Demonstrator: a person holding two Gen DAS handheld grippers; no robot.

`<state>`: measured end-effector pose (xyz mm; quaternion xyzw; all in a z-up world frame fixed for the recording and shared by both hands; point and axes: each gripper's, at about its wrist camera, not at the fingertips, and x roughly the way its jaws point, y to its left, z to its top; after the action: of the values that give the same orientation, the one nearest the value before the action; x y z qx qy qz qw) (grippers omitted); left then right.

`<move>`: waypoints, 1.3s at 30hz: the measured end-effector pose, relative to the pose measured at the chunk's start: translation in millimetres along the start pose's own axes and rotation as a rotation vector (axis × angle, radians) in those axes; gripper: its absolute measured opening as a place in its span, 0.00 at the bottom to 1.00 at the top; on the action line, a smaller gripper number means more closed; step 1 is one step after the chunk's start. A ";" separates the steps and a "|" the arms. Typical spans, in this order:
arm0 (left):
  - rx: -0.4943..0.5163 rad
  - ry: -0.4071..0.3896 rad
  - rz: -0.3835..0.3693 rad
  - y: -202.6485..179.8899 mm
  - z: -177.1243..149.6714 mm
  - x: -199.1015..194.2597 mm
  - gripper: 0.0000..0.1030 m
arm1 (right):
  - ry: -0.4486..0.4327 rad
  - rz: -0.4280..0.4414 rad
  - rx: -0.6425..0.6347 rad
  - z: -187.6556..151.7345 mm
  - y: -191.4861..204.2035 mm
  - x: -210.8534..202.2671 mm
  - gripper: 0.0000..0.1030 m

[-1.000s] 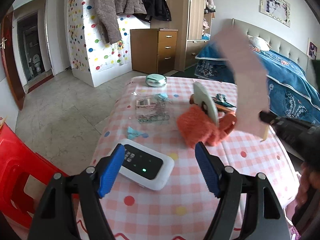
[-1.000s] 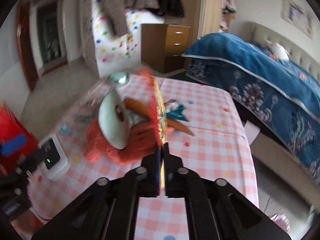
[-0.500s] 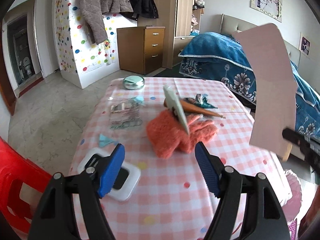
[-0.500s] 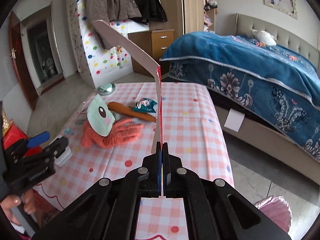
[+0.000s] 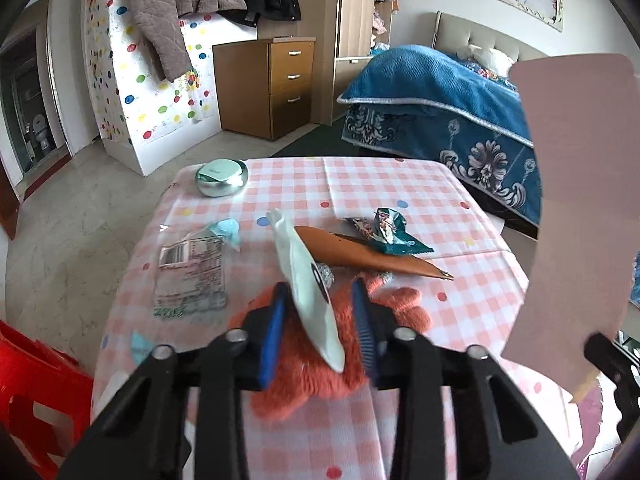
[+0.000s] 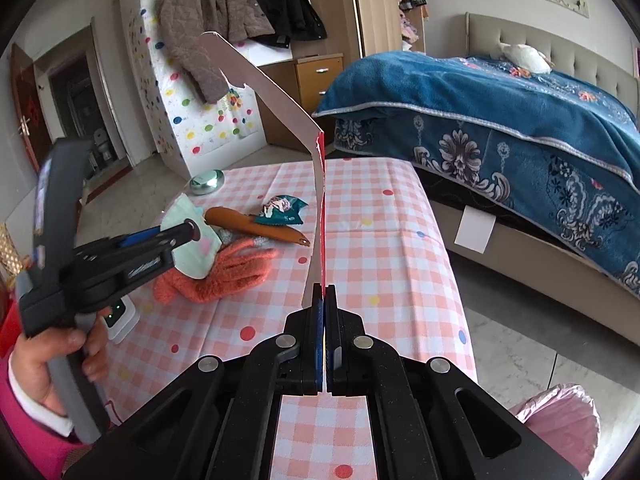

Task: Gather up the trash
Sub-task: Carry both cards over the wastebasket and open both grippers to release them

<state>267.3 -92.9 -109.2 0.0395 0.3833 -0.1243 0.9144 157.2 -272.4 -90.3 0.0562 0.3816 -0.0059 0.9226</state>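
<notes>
My right gripper (image 6: 323,300) is shut on a flat piece of pinkish cardboard (image 6: 272,92) and holds it upright above the table; it also shows at the right of the left wrist view (image 5: 576,184). My left gripper (image 5: 318,320) is open, its blue pads on either side of a pale mint wrapper (image 5: 308,280) that stands on edge on an orange glove (image 5: 320,364). The pads do not touch it. A teal snack wrapper (image 5: 390,234), a clear plastic wrapper (image 5: 192,276) and a small blue scrap (image 5: 228,230) lie on the checked tablecloth (image 5: 360,184).
An orange sheath-like object (image 5: 360,254) lies behind the glove. A round metal tin (image 5: 221,177) sits at the far left corner. A white device (image 6: 120,316) lies near the left edge. A red stool (image 5: 32,392) stands left, a bed (image 6: 520,120) right, a pink bag (image 6: 560,420) on the floor.
My left gripper moved forward over the table and narrowed around the mint wrapper on the glove. My right gripper drew back to the right with the cardboard still held.
</notes>
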 end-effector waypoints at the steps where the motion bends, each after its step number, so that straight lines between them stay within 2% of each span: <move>1: 0.007 0.002 0.004 -0.6 -0.1 2.0 0.07 | 0.004 0.001 0.007 -0.9 -1.4 0.5 0.00; 3: 0.006 -0.011 -0.002 0.1 -1.3 -2.8 0.04 | 0.003 0.001 0.016 -2.1 -3.4 -2.3 0.00; 6: -0.015 -0.129 -0.061 2.0 -8.3 -46.4 0.04 | -0.010 0.002 0.026 -3.5 -5.4 -7.6 0.00; 8: 0.001 -0.180 -0.102 -1.9 -14.2 -75.4 0.04 | -0.022 0.005 0.037 -5.2 -7.7 -13.4 0.00; 11: 0.018 -0.209 -0.133 -8.8 -28.3 -105.8 0.04 | -0.041 0.011 0.046 -10.8 -7.5 -27.8 0.00; 20: 0.075 -0.174 -0.159 -38.6 -81.9 -133.8 0.04 | -0.021 0.020 0.059 -33.4 -12.5 -53.6 0.00; 25: 0.119 -0.172 -0.188 -61.1 -100.3 -144.8 0.04 | -0.010 0.006 0.062 -51.3 -16.8 -67.8 0.00; 30: 0.165 -0.166 -0.232 -86.7 -115.6 -150.3 0.04 | -0.018 -0.037 0.085 -73.1 -32.2 -87.7 0.00; 39: 0.303 -0.174 -0.366 -169.3 -128.0 -152.3 0.04 | -0.024 -0.156 0.166 -109.0 -79.8 -128.7 0.00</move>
<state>32.4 -205.0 -87.1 0.0951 0.2812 -0.3466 0.8898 -15.0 -344.1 -84.0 0.1024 0.3722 -0.1096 0.9160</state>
